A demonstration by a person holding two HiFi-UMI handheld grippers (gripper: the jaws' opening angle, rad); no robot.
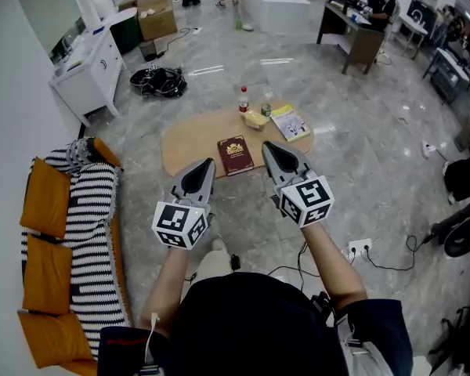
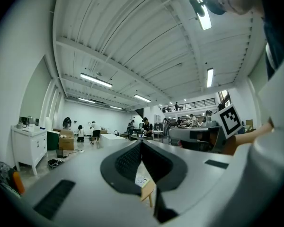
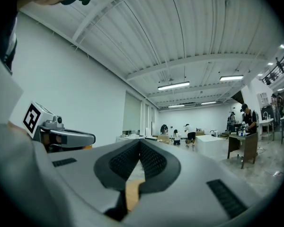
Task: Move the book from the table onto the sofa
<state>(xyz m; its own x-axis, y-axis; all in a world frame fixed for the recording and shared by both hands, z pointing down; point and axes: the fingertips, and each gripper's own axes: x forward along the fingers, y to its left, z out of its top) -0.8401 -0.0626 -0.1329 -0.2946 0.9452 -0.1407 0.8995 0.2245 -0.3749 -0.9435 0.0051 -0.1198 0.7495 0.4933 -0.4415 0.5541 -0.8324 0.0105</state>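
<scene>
A dark red book (image 1: pixel 235 155) lies flat on the low wooden table (image 1: pixel 188 143), near its front edge. To the left stands the striped sofa (image 1: pixel 86 233) with orange cushions. My left gripper (image 1: pixel 206 165) hovers just left of the book, shut and empty. Just right of the book, over the table's front edge, my right gripper (image 1: pixel 268 147) is also shut and empty. In the left gripper view the jaws (image 2: pixel 141 143) meet with only a sliver of table below them. The right gripper view shows its jaws (image 3: pixel 140 143) closed too, and the book is in neither gripper view.
Behind the book on the table are a yellow booklet (image 1: pixel 290 122), two bottles (image 1: pixel 244 100) and a yellowish item (image 1: pixel 255 119). A white cabinet (image 1: pixel 90 69), cardboard box (image 1: pixel 157 14) and tangled cables (image 1: pixel 158 81) sit at the back left. A power strip (image 1: pixel 359 247) lies on the floor at the right.
</scene>
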